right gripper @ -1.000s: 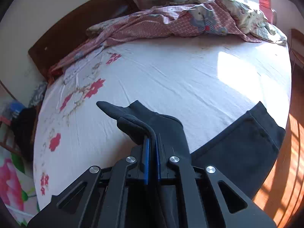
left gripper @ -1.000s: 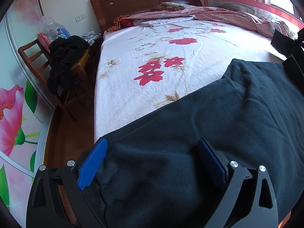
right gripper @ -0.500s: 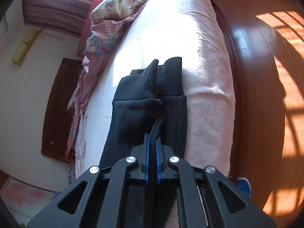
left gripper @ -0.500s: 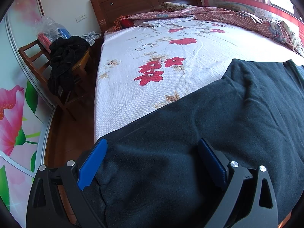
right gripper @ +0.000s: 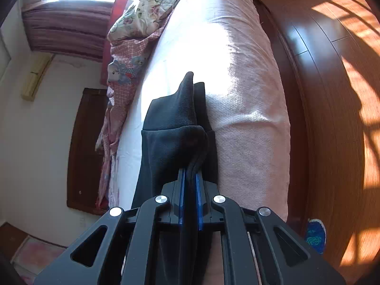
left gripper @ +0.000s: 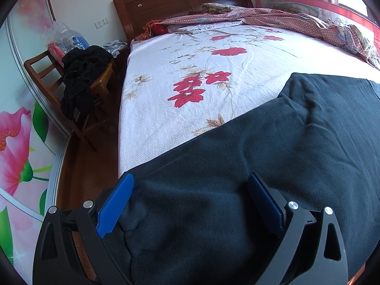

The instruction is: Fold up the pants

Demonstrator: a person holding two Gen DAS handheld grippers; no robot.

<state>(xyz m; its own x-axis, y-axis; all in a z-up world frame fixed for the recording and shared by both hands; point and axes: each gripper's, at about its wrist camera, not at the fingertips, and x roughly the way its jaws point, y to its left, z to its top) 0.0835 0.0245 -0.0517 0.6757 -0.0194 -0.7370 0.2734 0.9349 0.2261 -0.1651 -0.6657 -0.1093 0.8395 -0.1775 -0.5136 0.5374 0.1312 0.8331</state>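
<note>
Dark navy pants (left gripper: 273, 156) lie spread across the near part of a bed with a white sheet printed with red flowers (left gripper: 190, 76). My left gripper (left gripper: 190, 187) is open, its blue pads wide apart just over the waist end of the pants near the bed's left corner. My right gripper (right gripper: 190, 178) is shut on a cuff end of the pants (right gripper: 175, 121), which is folded over and rests on the mattress near its edge.
A wooden headboard (left gripper: 180, 0) and a rumpled pink quilt (left gripper: 296, 21) are at the far end. A wooden chair with black clothes (left gripper: 83, 80) stands left of the bed. A wooden bed frame and floor (right gripper: 332, 118) lie beyond the mattress edge. A blue slipper (right gripper: 314, 234) is on the floor.
My right gripper carried the pants cuff across and turned sharply, first looking across the bed, now along its edge. Between half a second ago and now it hardly moved. The left gripper stayed still.
</note>
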